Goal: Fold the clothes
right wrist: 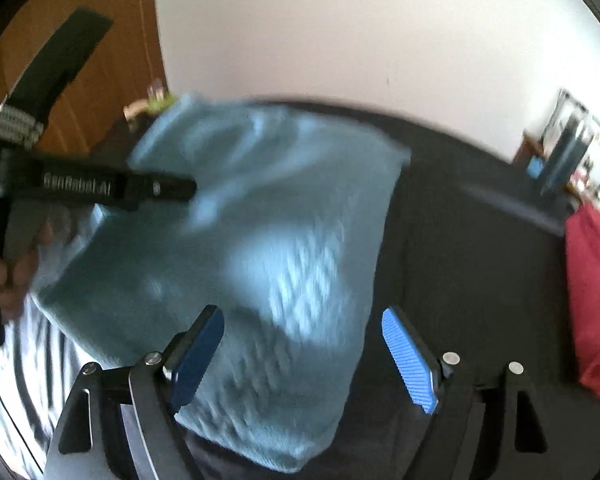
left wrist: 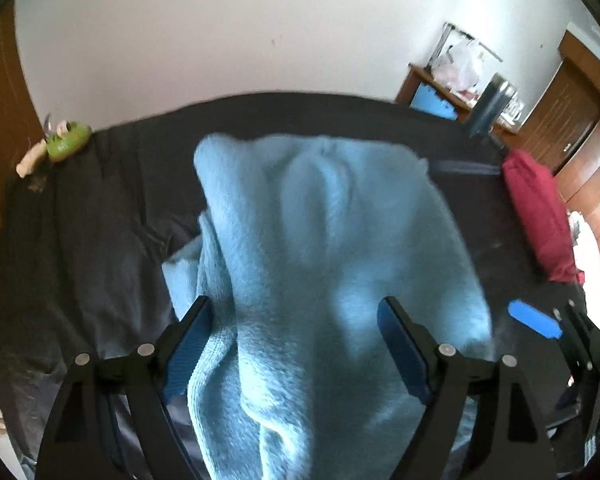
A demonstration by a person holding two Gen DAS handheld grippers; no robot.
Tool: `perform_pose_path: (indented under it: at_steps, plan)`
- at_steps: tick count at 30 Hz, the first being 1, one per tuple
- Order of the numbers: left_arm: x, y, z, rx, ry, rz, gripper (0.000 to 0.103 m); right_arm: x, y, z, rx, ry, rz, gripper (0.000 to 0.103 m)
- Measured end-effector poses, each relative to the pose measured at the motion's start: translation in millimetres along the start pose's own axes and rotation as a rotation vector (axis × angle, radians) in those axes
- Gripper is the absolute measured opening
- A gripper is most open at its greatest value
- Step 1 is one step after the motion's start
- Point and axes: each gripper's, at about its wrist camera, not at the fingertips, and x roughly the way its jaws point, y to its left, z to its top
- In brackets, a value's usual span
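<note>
- Dark sheet point(left wrist: 100, 216) spread wide across the bed, wrinkled on the left side.
- Red cloth point(left wrist: 536, 208) bunched at the bed's right edge, also seen in the right wrist view point(right wrist: 592, 280).
- Green toy point(left wrist: 66, 142) sitting at the far left corner of the bed, with a pale piece just beside it.
- White wall point(left wrist: 260, 32) behind the bed.
- Wooden shelf point(left wrist: 440, 88) against the wall at the far right, a plastic bag point(left wrist: 462, 64) on top.
- Brown wooden doors point(left wrist: 580, 128) on the right.
- Striped fabric point(right wrist: 32, 364) at lower left in the right wrist view.
</note>
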Motion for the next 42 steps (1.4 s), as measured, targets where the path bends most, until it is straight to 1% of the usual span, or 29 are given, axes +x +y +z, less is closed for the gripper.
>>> perform_pose_path:
  at_steps: [4, 6, 8, 10, 11, 12, 14, 17, 23, 26, 27, 29, 32, 36, 37, 38, 40, 42]
  plan:
    - [14.0, 6.4, -8.3, -0.019, 0.037, 0.019, 0.086, 3.7, 8.1, 7.7, -0.029, -0.005, 0.073, 0.082]
    - [20.4, 14.2, -15.4, -0.033, 0.056, 0.033, 0.086, 5.0, 20.3, -4.2, -0.066, 0.02, 0.09, 0.083]
    - [26.8, 20.3, -24.4, -0.031, 0.066, 0.058, 0.086, 18.0, 23.0, -4.2, -0.109, 0.015, 0.062, 0.084]
    - [33.1, 29.4, -31.8, -0.071, 0.077, 0.03, 0.089, 26.7, 25.9, -8.9, -0.144, 0.029, 0.05, 0.086]
    - [35.2, 34.9, -35.0, -0.103, 0.079, 0.016, 0.091, 34.2, 26.3, -11.4, -0.161, 0.04, 0.045, 0.089]
    - [36.9, 39.4, -37.1, -0.13, 0.08, 0.004, 0.095, 39.8, 29.5, -13.1, -0.187, 0.041, 0.035, 0.091]
    - [40.2, 47.4, -40.4, -0.177, 0.083, -0.015, 0.097, 49.3, 35.7, -16.9, -0.229, 0.036, 0.013, 0.097]
    - [41.2, 47.4, -40.6, -0.172, 0.085, -0.005, 0.098, 59.4, 37.3, -23.0, -0.241, 0.022, -0.006, 0.099]
    - [40.6, 47.5, -37.9, -0.177, 0.103, 0.006, 0.101, 57.6, 31.4, -25.4, -0.256, 0.007, 0.017, 0.102]
    - [27.7, 46.1, -28.8, -0.17, 0.085, 0.029, 0.101, 54.3, 27.9, -24.9, -0.262, 0.005, 0.022, 0.102]
    - [21.5, 45.9, -25.2, -0.17, 0.07, 0.029, 0.101, 51.9, 24.8, -22.5, -0.253, 0.014, 0.033, 0.102]
    - [10.7, 49.5, -16.8, -0.192, 0.051, -0.011, 0.101, 45.6, 4.7, -15.2, -0.176, 0.014, 0.06, 0.102]
    - [7.0, 62.4, -4.5, -0.258, 0.066, -0.073, 0.101, 36.1, -26.7, -4.2, -0.055, 0.013, 0.102, 0.102]
    - [22.8, 76.5, 7.6, -0.332, 0.148, -0.133, 0.101, 23.5, -68.6, 10.6, 0.107, 0.012, 0.156, 0.102]
    - [27.0, 78.2, 7.7, -0.341, 0.163, -0.145, 0.101, 27.4, -79.6, 14.5, 0.146, 0.022, 0.166, 0.102]
    - [29.9, 77.9, 6.0, -0.34, 0.17, -0.152, 0.101, 20.9, -83.7, 15.0, 0.173, 0.029, 0.167, 0.102]
    - [34.5, 76.6, 2.0, -0.332, 0.181, -0.161, 0.101, 19.2, -103.7, 12.1, 0.22, 0.044, 0.164, 0.102]
    - [38.5, 73.6, -1.7, -0.321, 0.195, -0.166, 0.101, 16.8, -118.6, 7.7, 0.253, 0.06, 0.182, 0.102]
